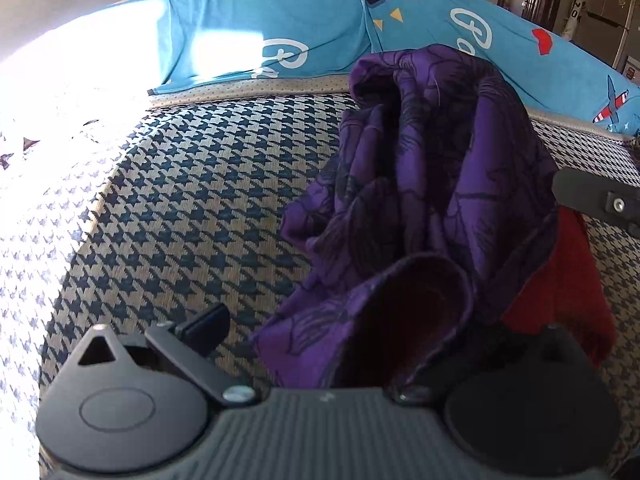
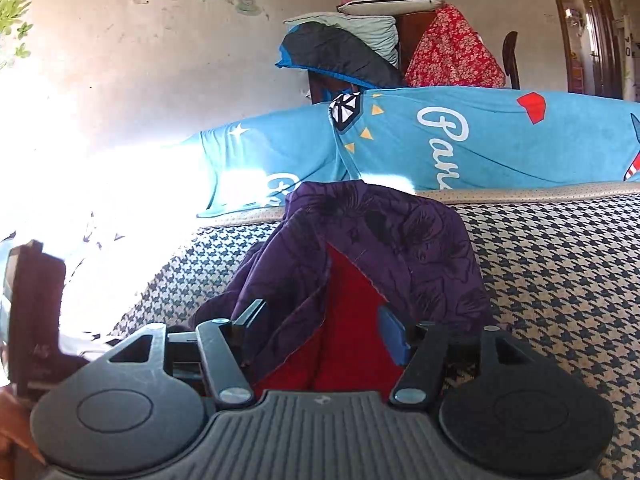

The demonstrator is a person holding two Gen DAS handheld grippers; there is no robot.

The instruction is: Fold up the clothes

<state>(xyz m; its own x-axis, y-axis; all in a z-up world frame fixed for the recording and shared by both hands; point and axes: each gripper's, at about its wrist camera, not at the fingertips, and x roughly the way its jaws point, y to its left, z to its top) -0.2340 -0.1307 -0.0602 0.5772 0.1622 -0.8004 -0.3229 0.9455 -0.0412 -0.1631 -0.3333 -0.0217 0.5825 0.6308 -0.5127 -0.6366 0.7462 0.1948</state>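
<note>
A purple garment with a dark flower print and a red lining (image 1: 432, 184) lies bunched on the houndstooth sofa seat (image 1: 192, 208). My left gripper (image 1: 320, 332) stands open; its left finger (image 1: 208, 320) is bare, and purple cloth drapes over the right one. The right gripper shows at that view's right edge (image 1: 600, 200). In the right wrist view the garment (image 2: 380, 240) rises in front of my right gripper (image 2: 324, 328), whose two fingers close on a fold of purple cloth and red lining (image 2: 352, 320).
A blue printed cover (image 2: 480, 140) hangs over the sofa back. Behind it are stacked pillows (image 2: 352, 28) and a red floral cloth (image 2: 452, 52). Strong sunlight washes out the left part of the seat (image 1: 48, 120). A dark brown object (image 2: 36, 308) stands at the left.
</note>
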